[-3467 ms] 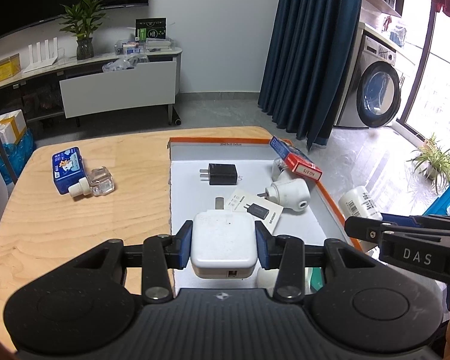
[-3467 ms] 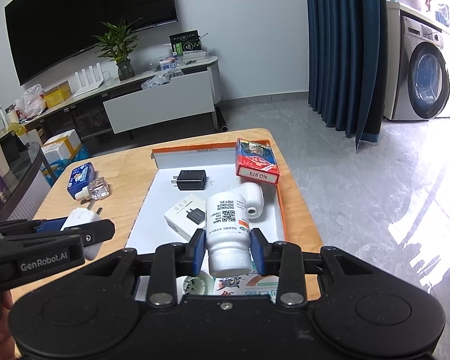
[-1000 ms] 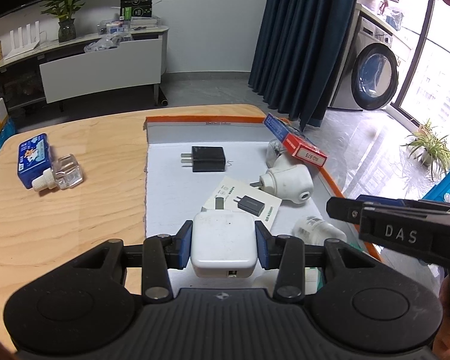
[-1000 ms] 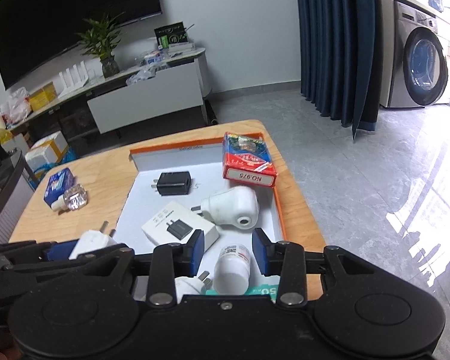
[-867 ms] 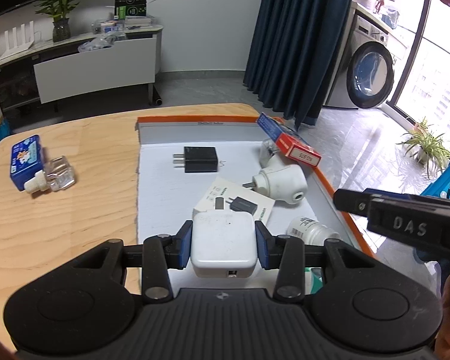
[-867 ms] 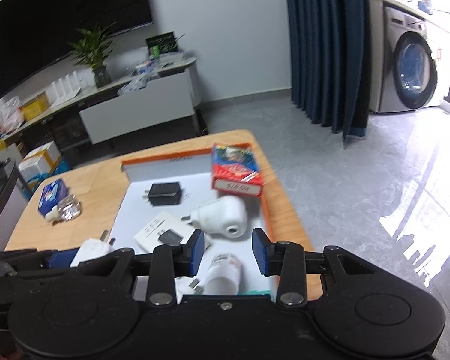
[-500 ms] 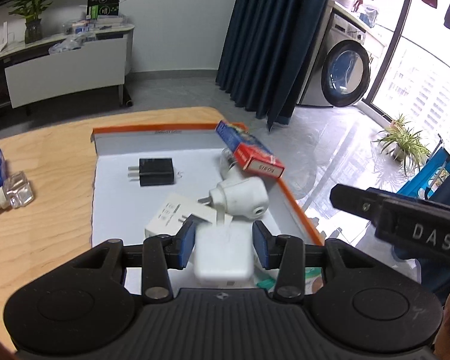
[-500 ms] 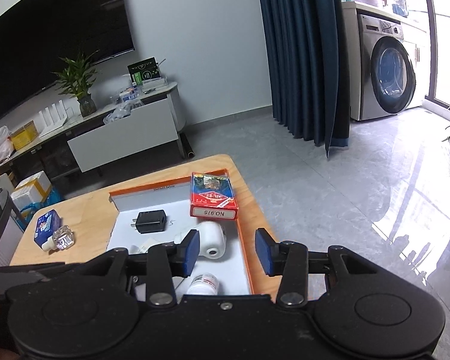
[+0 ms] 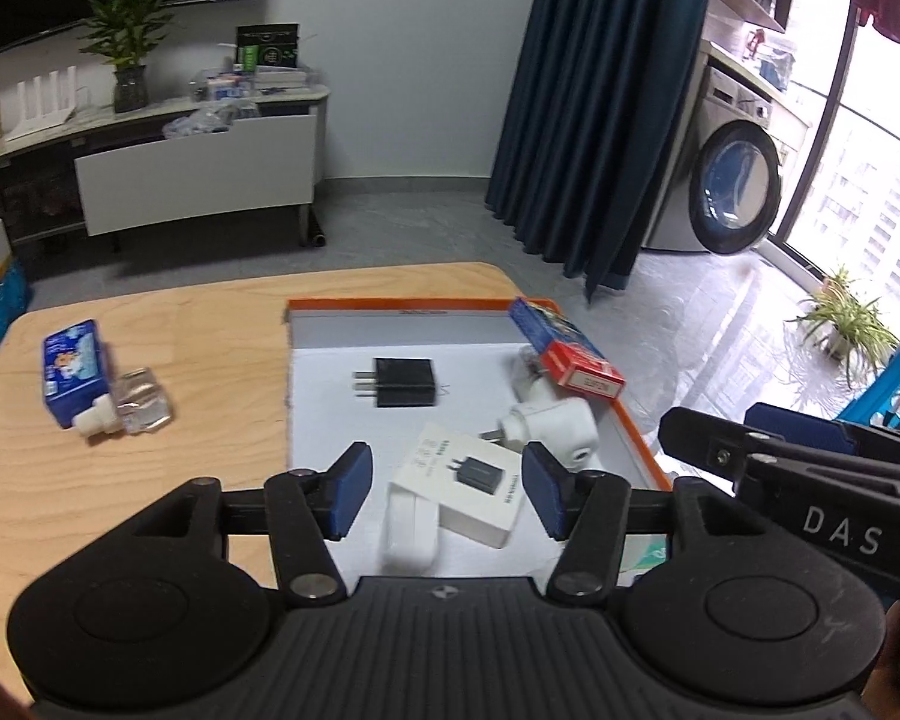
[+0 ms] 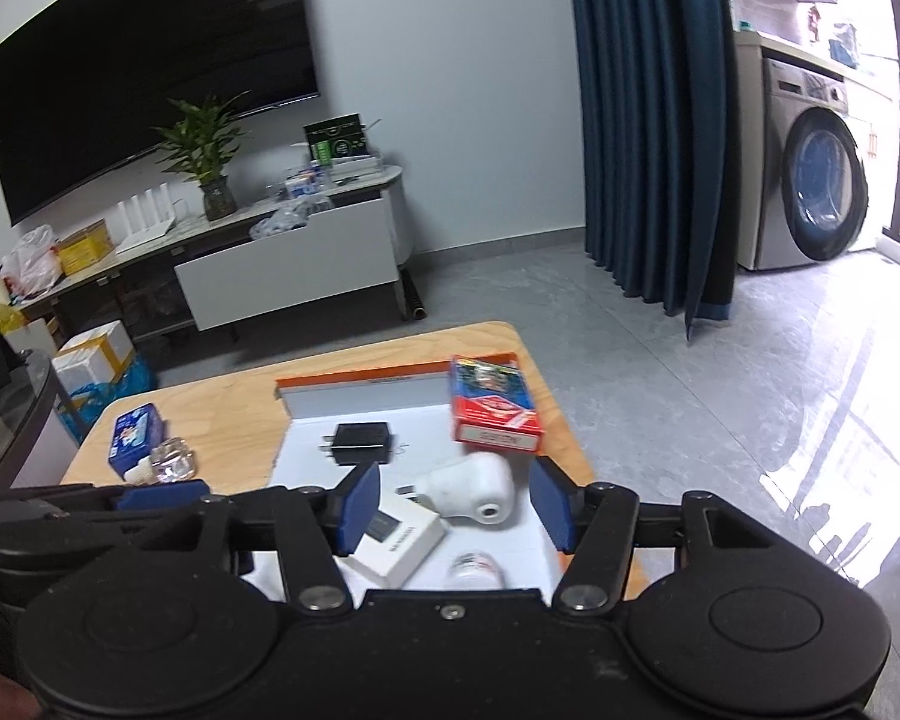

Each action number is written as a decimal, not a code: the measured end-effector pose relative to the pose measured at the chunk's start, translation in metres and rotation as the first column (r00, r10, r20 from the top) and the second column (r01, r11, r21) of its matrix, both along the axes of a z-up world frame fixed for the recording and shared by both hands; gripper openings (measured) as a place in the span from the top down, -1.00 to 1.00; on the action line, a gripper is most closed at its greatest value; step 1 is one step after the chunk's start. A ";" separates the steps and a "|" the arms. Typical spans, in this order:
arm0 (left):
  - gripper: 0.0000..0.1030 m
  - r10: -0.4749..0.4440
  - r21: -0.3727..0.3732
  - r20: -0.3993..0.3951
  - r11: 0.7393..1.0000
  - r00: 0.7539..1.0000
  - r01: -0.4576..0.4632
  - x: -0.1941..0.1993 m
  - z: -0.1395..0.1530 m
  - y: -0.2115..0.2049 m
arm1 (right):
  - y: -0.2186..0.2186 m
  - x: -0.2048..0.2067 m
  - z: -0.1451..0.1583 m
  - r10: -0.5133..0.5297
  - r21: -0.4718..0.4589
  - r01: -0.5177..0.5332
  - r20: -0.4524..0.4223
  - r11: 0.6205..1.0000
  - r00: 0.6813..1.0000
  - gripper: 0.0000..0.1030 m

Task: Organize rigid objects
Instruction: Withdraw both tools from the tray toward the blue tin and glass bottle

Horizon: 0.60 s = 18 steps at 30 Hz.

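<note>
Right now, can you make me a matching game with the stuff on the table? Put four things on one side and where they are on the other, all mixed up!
Things:
1. black charger
2. red card box
3. blue box
4. white charger box

Places:
A. on the bare wood, left of the tray
B. propped on the tray's far right rim
C. flat inside the tray, near its far wall
D. inside the tray, nearest the open left gripper

Pairs: 1-C, 2-B, 3-A, 4-D

text: "DAS" | on: right hand-held gripper (image 9: 840, 531) body | other labels: too blurred to read
</note>
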State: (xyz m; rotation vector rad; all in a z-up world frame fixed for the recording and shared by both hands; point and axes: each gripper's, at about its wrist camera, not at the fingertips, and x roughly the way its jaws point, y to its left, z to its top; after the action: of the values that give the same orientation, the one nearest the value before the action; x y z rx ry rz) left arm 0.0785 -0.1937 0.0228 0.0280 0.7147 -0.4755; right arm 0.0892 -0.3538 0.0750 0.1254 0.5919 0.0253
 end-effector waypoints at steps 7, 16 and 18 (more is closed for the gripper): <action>-0.27 0.089 0.005 0.017 0.996 0.996 -0.089 -0.003 0.008 0.037 | 0.033 0.003 0.004 0.069 -0.018 -0.069 -0.010 0.997 0.998 -0.41; -0.35 0.187 -0.010 0.009 0.982 0.982 -0.187 -0.004 0.013 0.083 | 0.078 0.009 0.005 0.160 -0.030 -0.161 -0.033 0.987 0.987 -0.42; -0.38 0.207 -0.014 0.006 0.978 0.978 -0.207 -0.003 0.013 0.094 | 0.089 0.011 0.005 0.179 -0.036 -0.181 -0.039 0.983 0.983 -0.42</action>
State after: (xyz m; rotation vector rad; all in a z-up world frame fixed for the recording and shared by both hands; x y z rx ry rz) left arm 0.0758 -0.1001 0.0360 -0.0570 0.6982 -0.2807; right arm 0.1005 -0.2647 0.0801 0.0338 0.6376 0.1874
